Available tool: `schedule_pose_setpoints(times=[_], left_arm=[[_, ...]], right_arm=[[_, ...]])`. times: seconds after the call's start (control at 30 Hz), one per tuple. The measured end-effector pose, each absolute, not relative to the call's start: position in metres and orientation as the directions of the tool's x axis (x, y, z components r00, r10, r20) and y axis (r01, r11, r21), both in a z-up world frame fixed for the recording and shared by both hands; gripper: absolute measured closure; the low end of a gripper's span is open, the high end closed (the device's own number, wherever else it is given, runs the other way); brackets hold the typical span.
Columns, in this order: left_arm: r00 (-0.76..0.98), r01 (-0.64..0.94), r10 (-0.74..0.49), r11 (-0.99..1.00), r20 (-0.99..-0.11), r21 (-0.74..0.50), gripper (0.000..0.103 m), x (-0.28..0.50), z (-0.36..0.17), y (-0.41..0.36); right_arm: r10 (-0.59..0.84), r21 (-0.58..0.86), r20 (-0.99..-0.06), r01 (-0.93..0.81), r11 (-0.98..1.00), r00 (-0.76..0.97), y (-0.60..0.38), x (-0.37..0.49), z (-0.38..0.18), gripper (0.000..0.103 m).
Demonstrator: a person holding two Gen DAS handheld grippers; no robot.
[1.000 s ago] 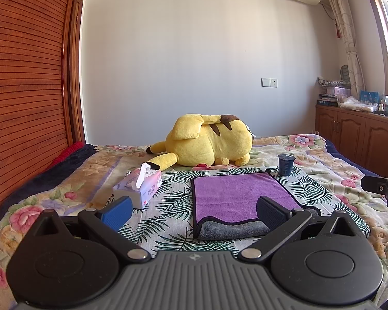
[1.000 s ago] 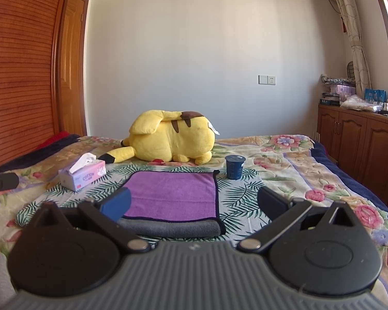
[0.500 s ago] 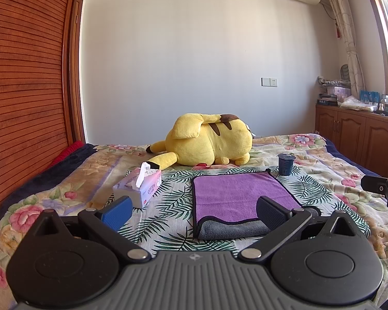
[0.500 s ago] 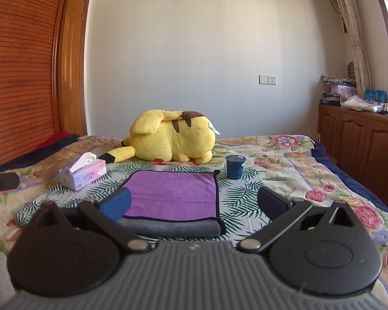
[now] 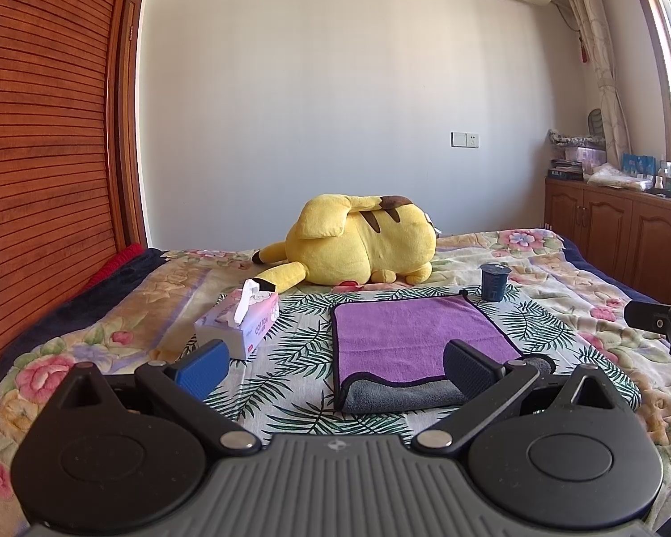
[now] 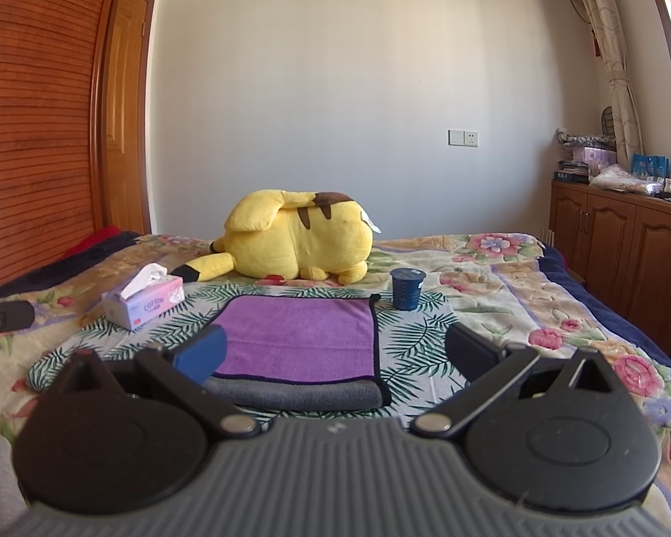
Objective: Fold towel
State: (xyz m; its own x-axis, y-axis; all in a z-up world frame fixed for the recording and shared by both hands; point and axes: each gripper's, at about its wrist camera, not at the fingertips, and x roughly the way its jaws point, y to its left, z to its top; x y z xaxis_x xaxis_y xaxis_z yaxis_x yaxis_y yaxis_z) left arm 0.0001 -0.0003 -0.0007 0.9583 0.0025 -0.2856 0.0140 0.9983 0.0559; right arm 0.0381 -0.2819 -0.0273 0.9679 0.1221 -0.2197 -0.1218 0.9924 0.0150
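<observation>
A purple towel [image 5: 416, 335] with a grey underside lies folded on a leaf-print cloth on the bed; it also shows in the right wrist view [image 6: 299, 340]. Its grey folded edge faces me. My left gripper [image 5: 335, 364] is open and empty, held above the bed just short of the towel's near left corner. My right gripper [image 6: 335, 353] is open and empty, held just short of the towel's near edge. Neither gripper touches the towel.
A tissue box [image 5: 239, 320] sits left of the towel. A dark blue cup [image 6: 407, 288] stands at its far right corner. A yellow plush toy [image 5: 362, 244] lies behind it. Wooden cabinets [image 6: 626, 250] line the right wall, a wooden wardrobe [image 5: 44, 156] the left.
</observation>
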Motion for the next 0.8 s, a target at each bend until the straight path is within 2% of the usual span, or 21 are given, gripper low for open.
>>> schedule_pose_setpoints(times=[0.3,0.8], left_arm=[[0.950,0.027,-0.005,0.997,-0.312,0.066,0.019,0.004,-0.006,-0.005],[0.909,0.091,-0.038,0.990,-0.414,0.109,0.019,0.034,-0.024,-0.019]], right_arm=[[0.127,0.004,-0.236,-0.130,0.992,0.963,-0.277,0.043,-0.028,0.000],[0.150,-0.004,-0.299,-0.158,0.987,0.942,-0.276,0.068,-0.031,0.000]])
